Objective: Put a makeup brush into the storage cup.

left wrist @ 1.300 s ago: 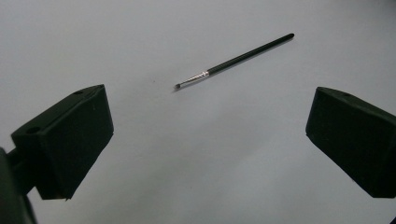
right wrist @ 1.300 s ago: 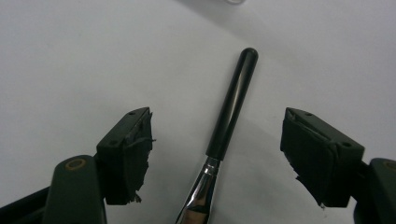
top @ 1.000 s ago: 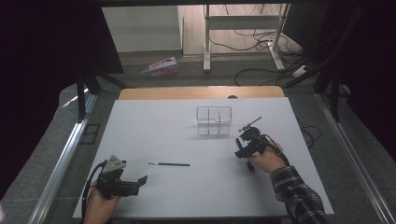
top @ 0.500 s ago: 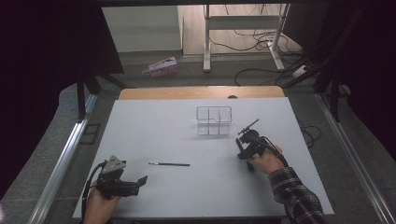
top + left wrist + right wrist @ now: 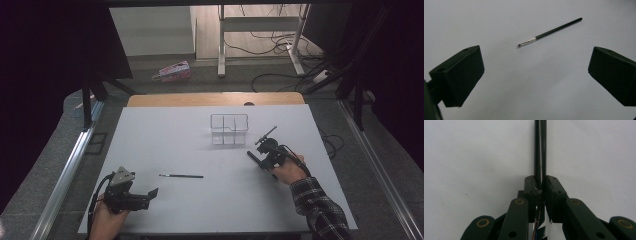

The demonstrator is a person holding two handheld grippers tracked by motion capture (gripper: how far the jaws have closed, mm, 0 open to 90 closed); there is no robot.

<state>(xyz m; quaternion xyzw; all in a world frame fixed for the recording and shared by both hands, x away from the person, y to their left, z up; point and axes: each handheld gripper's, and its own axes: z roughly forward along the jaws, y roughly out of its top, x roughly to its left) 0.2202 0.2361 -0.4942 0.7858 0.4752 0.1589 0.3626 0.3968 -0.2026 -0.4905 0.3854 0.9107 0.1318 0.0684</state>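
Observation:
My right gripper (image 5: 540,181) is shut on a black brush handle (image 5: 540,147) that runs straight out ahead of its pads; the jaws have just been closing on it. From above, the right gripper (image 5: 262,157) lies at the table's right, just below a clear divided box (image 5: 229,129), with the handle (image 5: 251,156) sticking out to its left. A thin black brush (image 5: 181,176) with a silver ferrule lies flat mid-table. My left gripper (image 5: 150,196) rests at the front left, open. Its wide-apart jaws (image 5: 536,65) frame bare table, the thin brush (image 5: 549,32) beyond them.
The white tabletop (image 5: 165,140) reaches to a wooden strip at the back. Dark floor with cables and a pink packet (image 5: 172,71) lies behind, and metal rails run along both sides.
The right gripper's jaws have drawn together around the black handle. Both hands and the thin brush keep their places.

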